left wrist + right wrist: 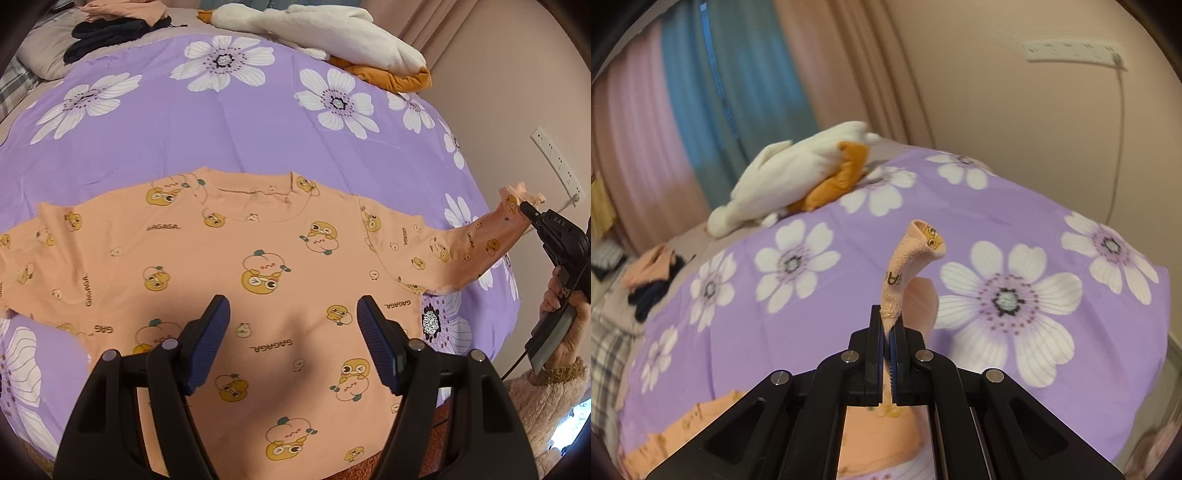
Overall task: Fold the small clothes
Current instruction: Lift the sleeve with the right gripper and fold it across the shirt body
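A: Peach long-sleeved cotton shirt printed with yellow duck cartoons (258, 258), spread flat and face up on purple bedspread with white flower print (221, 122). Directly ahead of and beneath left gripper (293, 321), blue ribbed pads (210, 339) spread wide, holding nothing, hovering over lower chest of shirt.

B: And right gripper (886, 332)?

A: Closed tight on cuff end of one sleeve (908, 269), cuff standing up just beyond fingertips, curled into soft tube. In left wrist view, same sleeve (461, 247) lifted off bedspread and stretched out far to right of left gripper, pinched at its tip by right gripper (530, 212).

B: Progress?

A: Judged early. Body smoothed, neckline away from camera, opposite sleeve lying flat to left of open jaws. No fold visible yet. Probably first sleeve fold beginning; remaining: that sleeve across chest, other sleeve, then hem toward collar.

B: Materials?

A: Shirt thin, limp knit, ribbed collar and cuff, draping without stiffness; likely to sag and wrinkle if released carelessly. Bedspread smooth woven, slightly creased, over soft mattress.

B: Beyond shirt?

A: Far ahead of left gripper, white plush toy with orange parts (314, 33), fleecy. Ahead and left, small heap of dark and peach garments (110, 33); whether folded, unclear. Ahead and right, white power strip on wall (557, 162).
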Demonstrator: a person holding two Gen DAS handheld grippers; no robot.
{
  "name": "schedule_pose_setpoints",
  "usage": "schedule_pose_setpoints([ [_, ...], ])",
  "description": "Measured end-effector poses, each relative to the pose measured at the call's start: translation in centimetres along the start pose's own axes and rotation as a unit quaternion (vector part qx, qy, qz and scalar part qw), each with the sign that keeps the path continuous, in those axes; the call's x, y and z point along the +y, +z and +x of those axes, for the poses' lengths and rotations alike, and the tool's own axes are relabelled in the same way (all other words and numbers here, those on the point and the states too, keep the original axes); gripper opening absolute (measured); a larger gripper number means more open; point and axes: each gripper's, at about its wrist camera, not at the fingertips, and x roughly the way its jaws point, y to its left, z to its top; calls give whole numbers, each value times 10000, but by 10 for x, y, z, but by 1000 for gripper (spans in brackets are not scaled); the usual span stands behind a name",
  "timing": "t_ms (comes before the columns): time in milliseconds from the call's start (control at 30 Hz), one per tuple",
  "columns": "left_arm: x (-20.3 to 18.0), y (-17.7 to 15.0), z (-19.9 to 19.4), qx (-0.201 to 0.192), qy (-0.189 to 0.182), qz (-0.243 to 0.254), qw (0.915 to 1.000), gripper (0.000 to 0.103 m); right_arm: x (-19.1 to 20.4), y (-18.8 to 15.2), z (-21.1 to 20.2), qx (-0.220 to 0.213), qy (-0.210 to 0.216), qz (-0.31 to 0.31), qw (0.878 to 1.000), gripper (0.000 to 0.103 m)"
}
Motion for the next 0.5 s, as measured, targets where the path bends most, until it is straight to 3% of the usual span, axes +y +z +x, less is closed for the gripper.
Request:
schedule_pose_setpoints([
  [500, 30, -7, -21, -193, 7, -319, 9993, 71, 83, -31, 7, 498, 798, -597, 9938, 2],
])
